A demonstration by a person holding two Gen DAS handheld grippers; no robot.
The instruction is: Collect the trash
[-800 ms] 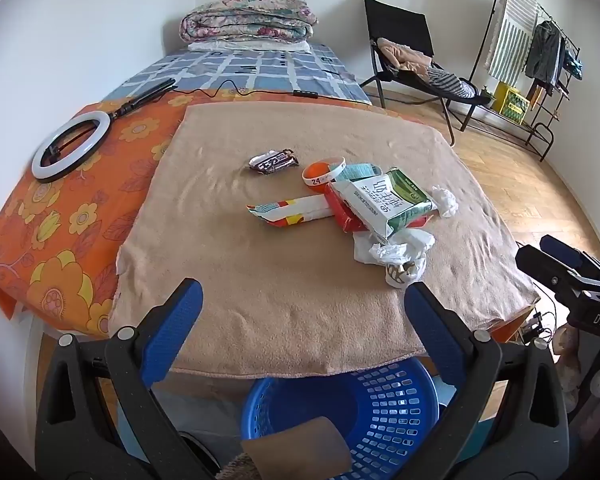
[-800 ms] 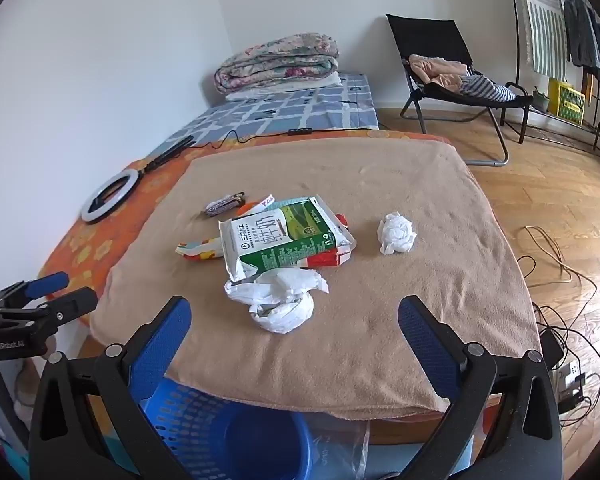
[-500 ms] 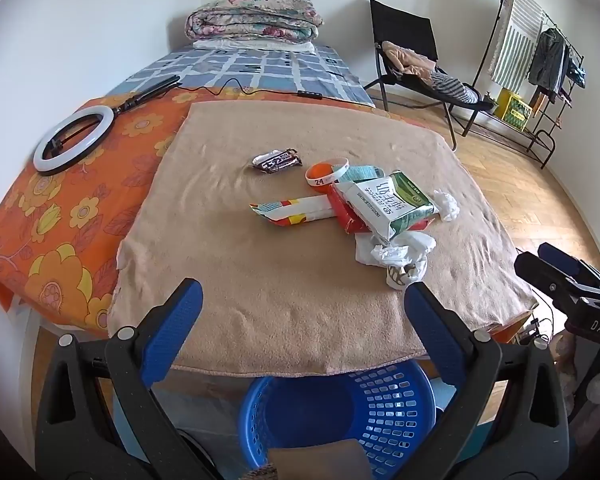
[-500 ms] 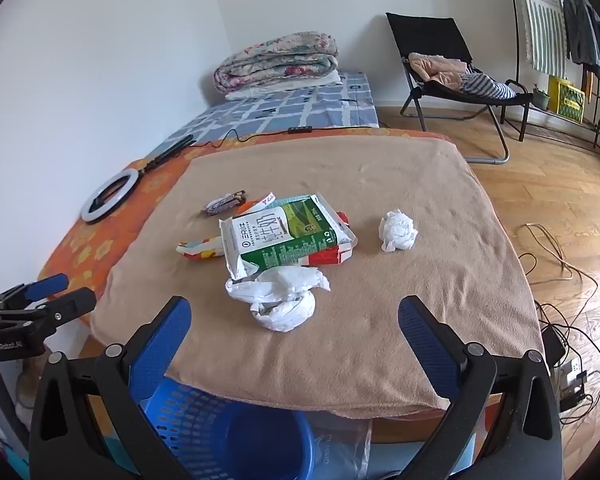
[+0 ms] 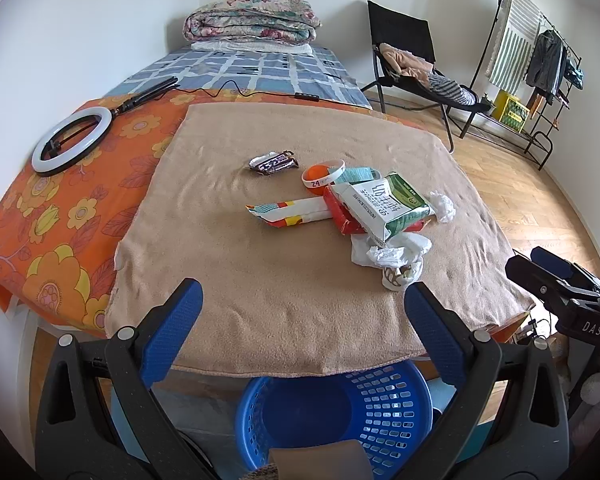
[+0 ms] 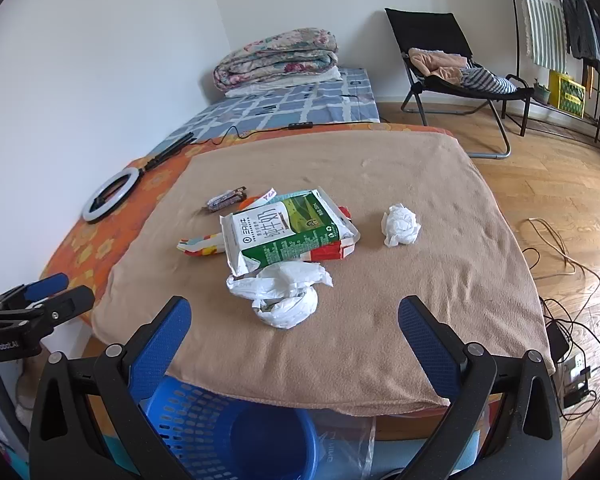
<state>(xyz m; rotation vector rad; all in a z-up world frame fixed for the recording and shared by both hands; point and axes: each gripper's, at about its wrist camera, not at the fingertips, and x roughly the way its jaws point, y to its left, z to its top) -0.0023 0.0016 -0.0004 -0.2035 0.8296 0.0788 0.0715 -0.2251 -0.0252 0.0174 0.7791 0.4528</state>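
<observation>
Nearest the lenses, the left gripper (image 5: 300, 300) and the right gripper (image 6: 294, 316) are held with blue-padded jaws spread wide, nothing between them, both angled down over the near edge of a tan blanket (image 5: 300, 288). Below that edge a blue perforated basket (image 5: 380, 408) is seen on the floor. On the blanket, closest, a crumpled white plastic bag (image 6: 284, 292) is noted, knotted and bunched, with some dark content showing through. Just behind and touching it lies a flattened green-and-white milk carton (image 6: 288, 232), torn open at one end, resting over a red carton (image 6: 332, 252). To its left a flat striped wrapper (image 5: 288, 212) in red, yellow and teal is laid out. Apart on the right a white tissue ball (image 6: 400, 226) is recorded. Further back, an orange-and-white wristband (image 5: 322, 174) and a dark candy bar wrapper (image 5: 274, 163) are seen. Beyond, a ring light (image 5: 70, 140) rests on an orange floral sheet (image 5: 60, 216).
</observation>
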